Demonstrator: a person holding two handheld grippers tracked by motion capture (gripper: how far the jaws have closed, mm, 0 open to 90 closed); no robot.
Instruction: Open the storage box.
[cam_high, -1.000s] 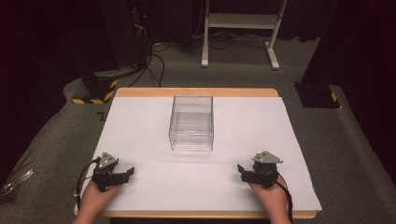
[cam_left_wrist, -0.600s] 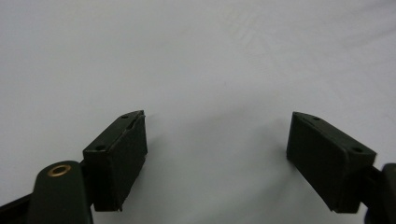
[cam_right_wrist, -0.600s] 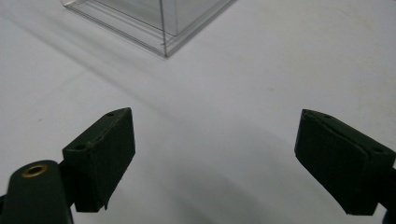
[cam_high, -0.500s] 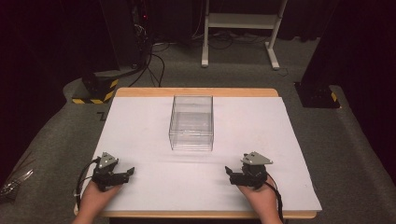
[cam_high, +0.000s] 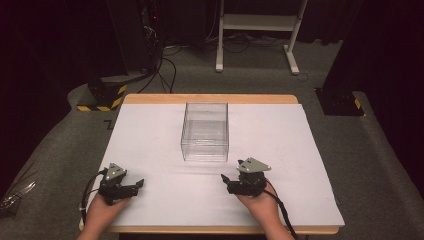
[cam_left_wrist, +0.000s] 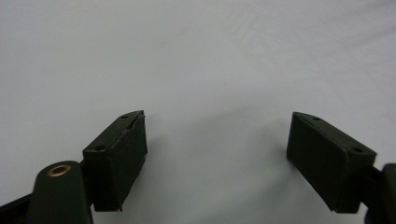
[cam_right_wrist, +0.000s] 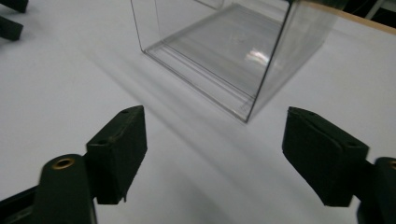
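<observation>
Right gripper (cam_right_wrist: 212, 154) has its jaws spread wide with nothing between them, sitting just short of the near right corner of the clear plastic box (cam_high: 205, 131). The box has no readable label. Left gripper (cam_left_wrist: 217, 158) is spread too, well off to the box's near left over the white table cover (cam_high: 150, 145).

In the right gripper view, the clear box (cam_right_wrist: 224, 51) is cut off by the top edge. In the high view, both forearms are cropped at the bottom, and a small object (cam_high: 12, 197) at the left edge cannot be identified.
</observation>
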